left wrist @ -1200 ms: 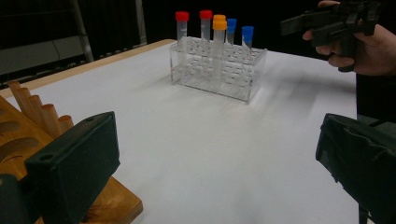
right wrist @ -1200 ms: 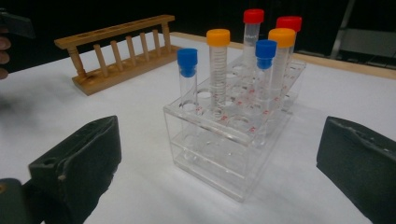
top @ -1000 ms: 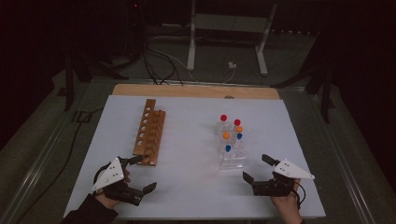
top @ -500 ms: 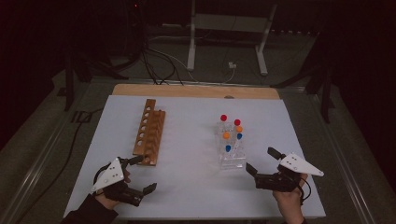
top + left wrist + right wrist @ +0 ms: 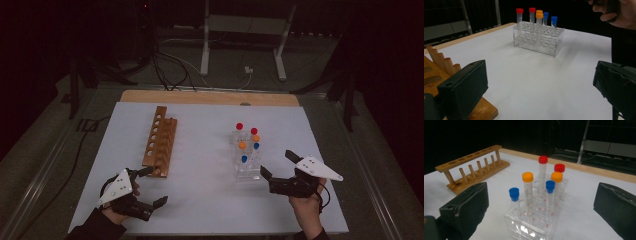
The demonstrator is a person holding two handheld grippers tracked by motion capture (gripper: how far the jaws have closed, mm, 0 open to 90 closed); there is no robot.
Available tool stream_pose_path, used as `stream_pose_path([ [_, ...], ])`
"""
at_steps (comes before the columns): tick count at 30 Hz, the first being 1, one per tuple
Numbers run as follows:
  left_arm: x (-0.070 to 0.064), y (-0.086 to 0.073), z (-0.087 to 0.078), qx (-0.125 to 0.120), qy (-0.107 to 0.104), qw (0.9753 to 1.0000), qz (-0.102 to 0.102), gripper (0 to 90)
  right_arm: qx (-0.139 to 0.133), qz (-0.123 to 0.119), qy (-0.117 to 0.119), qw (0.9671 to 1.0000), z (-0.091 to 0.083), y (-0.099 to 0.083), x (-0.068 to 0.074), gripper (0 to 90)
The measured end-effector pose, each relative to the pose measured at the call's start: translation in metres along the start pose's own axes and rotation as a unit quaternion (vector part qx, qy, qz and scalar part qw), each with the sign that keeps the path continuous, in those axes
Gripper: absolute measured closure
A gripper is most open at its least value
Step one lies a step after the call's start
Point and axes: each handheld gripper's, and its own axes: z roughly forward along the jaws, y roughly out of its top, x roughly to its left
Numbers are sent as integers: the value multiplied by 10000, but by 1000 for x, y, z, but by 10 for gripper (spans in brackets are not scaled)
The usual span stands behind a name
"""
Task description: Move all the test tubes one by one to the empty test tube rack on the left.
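Darkness surrounds the white-topped bench (image 5: 200,200), with cables and a metal stand on the floor behind it. Your right tongs (image 5: 278,168) have moved in over the last second: from a spot out to the side of the clear tube rack (image 5: 247,167), they now sit just beside its near end, pointing at it. Both of their jaws stand wide apart and hold nothing; in the right gripper view they frame the rack, with the nearest blue-capped tube (image 5: 514,195) closest between them. That shift suggests a tube pick is coming, probably a transfer to the wooden rack (image 5: 160,142), whose holes all look empty.

Your left tongs (image 5: 152,185) have not moved. They rest low at the near end of the wooden rack, wide open and empty, one jaw close against the wood.

All six capped tubes stand upright in the clear rack: two red, two orange, two blue. They are packed close, so you'll likely need to come in straight on one cap to avoid knocking its neighbours.
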Motion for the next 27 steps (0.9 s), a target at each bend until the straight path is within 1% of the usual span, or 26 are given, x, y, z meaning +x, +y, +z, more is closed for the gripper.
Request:
stream_pose_path([
  [6, 0, 0, 0, -23, -13, 10000, -20, 5, 68, -86, 72, 9999, 11, 3, 8, 0],
  [12, 0, 0, 0, -15, -14, 10000, -9, 5, 149, -48, 116, 9998, 23, 4, 14, 0],
  [16, 0, 0, 0, -11, -26, 10000, -1, 5, 200, -54, 40, 9998, 32, 5, 18, 0],
  [25, -1, 0, 0, -31, -50, 10000, 2, 5, 450, -47, -2, 9990, 50, -2, 22, 0],
  [26, -1, 0, 0, -37, -60, 10000, 7, 5, 484, -51, -9, 9988, 51, -3, 22, 4],
  [27, -1, 0, 0, -37, -60, 10000, 7, 5, 524, -45, -35, 9986, 52, -5, 23, 40],
])
